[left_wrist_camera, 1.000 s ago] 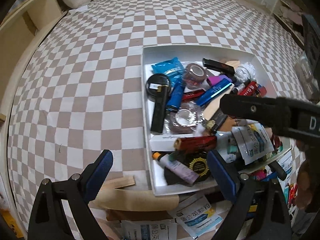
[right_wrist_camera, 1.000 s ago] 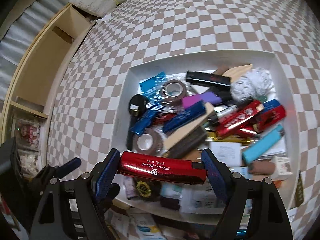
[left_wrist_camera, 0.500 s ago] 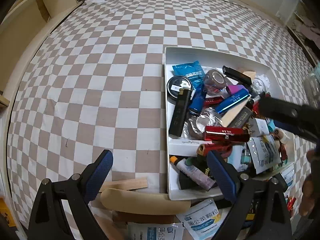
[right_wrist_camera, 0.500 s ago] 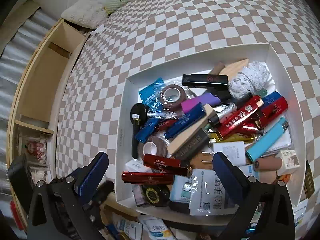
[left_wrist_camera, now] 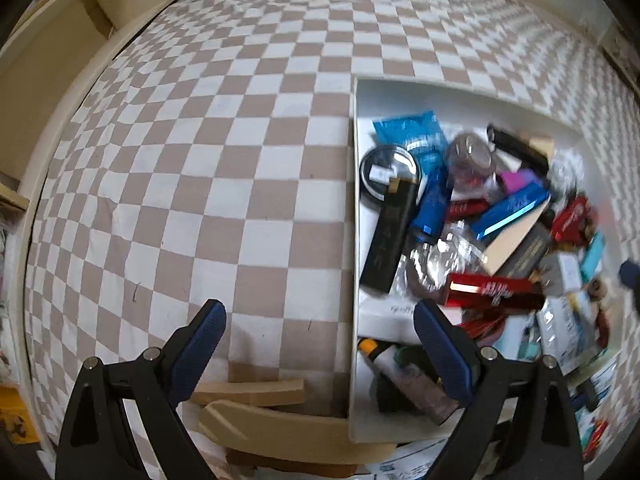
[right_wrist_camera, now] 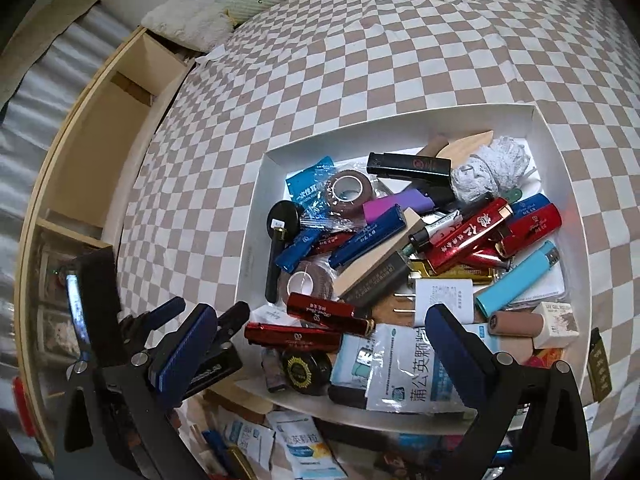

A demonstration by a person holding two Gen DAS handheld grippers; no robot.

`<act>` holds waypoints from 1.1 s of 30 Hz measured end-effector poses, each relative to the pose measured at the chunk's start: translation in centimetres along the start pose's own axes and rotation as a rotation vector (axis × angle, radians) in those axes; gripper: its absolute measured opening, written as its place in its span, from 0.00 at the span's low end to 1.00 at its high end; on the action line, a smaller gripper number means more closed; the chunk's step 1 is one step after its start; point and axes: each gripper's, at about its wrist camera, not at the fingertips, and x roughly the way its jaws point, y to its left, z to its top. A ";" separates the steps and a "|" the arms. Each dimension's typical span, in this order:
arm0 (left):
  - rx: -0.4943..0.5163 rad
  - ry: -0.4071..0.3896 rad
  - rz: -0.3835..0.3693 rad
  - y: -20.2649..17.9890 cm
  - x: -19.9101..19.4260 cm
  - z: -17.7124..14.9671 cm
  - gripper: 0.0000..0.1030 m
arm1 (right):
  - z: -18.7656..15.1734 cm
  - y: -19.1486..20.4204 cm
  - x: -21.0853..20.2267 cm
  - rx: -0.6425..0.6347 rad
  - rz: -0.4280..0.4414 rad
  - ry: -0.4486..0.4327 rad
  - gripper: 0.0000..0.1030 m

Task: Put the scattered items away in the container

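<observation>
Left wrist view: the left gripper (left_wrist_camera: 316, 344) hangs with its jaws standing apart and nothing between them, right over the near-left corner of the white box (left_wrist_camera: 353, 216). The box is already stuffed with lighters, tape rolls and sachets. Still outside it: two wooden sticks (left_wrist_camera: 256, 394) lying on the checkered bedsheet (left_wrist_camera: 200, 184) just beside the box wall, plus a paper sachet poking out under the near edge (blurry here, so hard to say more).

Right wrist view: the right gripper (right_wrist_camera: 320, 340) is spread wide and empty, hovering above the near end of the box, where two red lighters (right_wrist_camera: 296, 334) lie on the pile. Below the near rim there are more white-and-blue sachets (right_wrist_camera: 304, 446) and bits still loose, so most is done, but not all.

It's a bed, with a fluffy pillow (right_wrist_camera: 188, 26) at the far end and a wooden shelf unit (right_wrist_camera: 104, 120) along its side.
</observation>
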 end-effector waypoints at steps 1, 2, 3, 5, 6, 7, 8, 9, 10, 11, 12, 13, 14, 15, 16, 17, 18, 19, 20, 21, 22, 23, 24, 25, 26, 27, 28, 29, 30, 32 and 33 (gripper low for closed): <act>0.019 0.005 0.008 -0.3 0.0 -0.2 0.93 | -0.1 -0.1 -0.1 -0.001 -0.002 0.000 1.00; 0.042 0.012 0.012 -0.5 0.0 -0.4 0.93 | -0.1 -0.3 -0.2 0.000 -0.003 0.000 1.00; 0.065 0.018 0.016 -0.8 0.1 -0.6 0.93 | -0.1 -0.4 -0.3 0.003 -0.002 -0.001 1.00; 0.106 0.039 0.009 -1.2 0.3 -1.2 0.93 | -0.1 -0.8 -0.7 0.014 -0.002 -0.005 1.00; 0.122 0.050 0.010 -1.4 0.4 -1.5 0.93 | -0.1 -1.0 -0.8 0.019 -0.003 -0.007 1.00; 0.140 0.054 0.018 -1.7 0.4 -1.7 0.93 | -0.2 -1.2 -0.9 0.024 -0.004 -0.008 1.00; 0.149 0.047 0.026 -1.7 0.3 -1.9 0.93 | -0.2 -1.4 -1.0 0.029 -0.005 -0.008 1.00; 0.154 0.035 0.030 -1.7 0.0 -1.9 0.93 | -0.3 -1.5 -1.1 0.033 -0.006 -0.008 1.00; 0.154 0.023 0.030 -1.6 -0.3 -1.9 0.93 | -0.3 -1.6 -1.2 0.036 -0.006 -0.009 1.00; 0.144 0.011 0.021 -1.4 -0.7 -1.9 0.93 | -0.4 -1.7 -1.3 0.037 -0.007 -0.011 1.00; 0.129 -0.001 0.006 -1.1 -1.2 -1.8 0.93 | -0.4 -1.8 -1.4 0.037 -0.009 -0.013 1.00; 0.117 -0.010 -0.007 -0.9 -1.6 -1.8 0.93 | -0.5 -1.8 -1.6 0.037 -0.011 -0.016 1.00; 0.108 -0.019 -0.020 -0.8 -1.9 -1.8 0.93 | -0.6 -1.8 -1.8 0.036 -0.013 -0.019 1.00; 0.100 -0.031 -0.032 -0.7 -2.4 -1.8 0.93 | -0.6 -1.8 -1.9 0.035 -0.014 -0.022 1.00; 0.092 -0.046 -0.046 -0.7 -2.9 -1.8 0.93 | -0.7 -1.9 -2.1 0.036 -0.014 -0.025 1.00; 0.088 -0.059 -0.054 -0.6 -3.4 -1.8 0.93 | -0.7 -1.9 -2.3 0.036 -0.014 -0.027 1.00; 0.085 -0.076 -0.064 -0.6 -3.9 -1.8 0.93 | -0.8 -1.9 -2.5 0.036 -0.014 -0.030 1.00; 0.083 -0.093 -0.075 -0.5 -4.5 -1.6 0.93 | -0.9 -1.9 -2.6 0.034 -0.014 -0.035 1.00; 0.081 -0.106 -0.083 -0.5 -4.9 -1.7 0.93 | -1.0 -1.8 -2.8 0.033 -0.014 -0.040 1.00; 0.080 -0.119 -0.092 -0.5 -5.4 -1.7 0.93 | -1.1 -1.8 -3.0 0.031 -0.014 -0.044 1.00; 0.078 -0.132 -0.102 -0.5 -5.9 -1.6 0.93 | -1.2 -1.7 -3.2 0.028 -0.014 -0.047 1.00; 0.076 -0.139 -0.110 -0.7 -6.2 -1.6 0.93 | -1.3 -1.7 -3.4 0.024 -0.012 -0.046 1.00; 0.073 -0.145 -0.119 -0.7 -6.5 -1.6 0.93 | -1.3 -1.6 -3.5 0.018 -0.010 -0.045 1.00; 0.070 -0.151 -0.129 -0.8 -6.8 -1.5 0.93 | -1.5 -1.4 -3.7 0.010 -0.012 -0.047 1.00; 0.066 -0.156 -0.136 -0.9 -7.1 -1.5 0.93 | -1.6 -1.2 -3.9 0.003 -0.017 -0.052 1.00; 0.064 -0.163 -0.140 -0.8 -7.4 -1.6 0.93 | -1.7 -1.1 -4.1 -0.004 -0.022 -0.056 1.00; 0.063 -0.174 -0.143 -0.7 -7.8 -1.7 0.93 | -1.8 -0.9 -4.3 -0.011 -0.025 -0.059 1.00; 0.063 -0.183 -0.144 -0.6 -8.2 -1.8 0.93 | -2.0 -0.7 -4.5 -0.018 -0.027 -0.062 1.00; 0.062 -0.191 -0.145 -0.5 -8.5 -2.0 0.93 | -2.1 -0.5 -4.7 -0.024 -0.029 -0.065 1.00; 0.058 -0.211 -0.155 0.0 -9.7 -2.3 0.93 | -2.4 -0.1 -5.2 -0.035 -0.036 -0.075 1.00; 0.055 -0.223 -0.162 0.3 -10.2 -2.3 0.93 | -2.5 0.1 -5.4 -0.041 -0.041 -0.081 1.00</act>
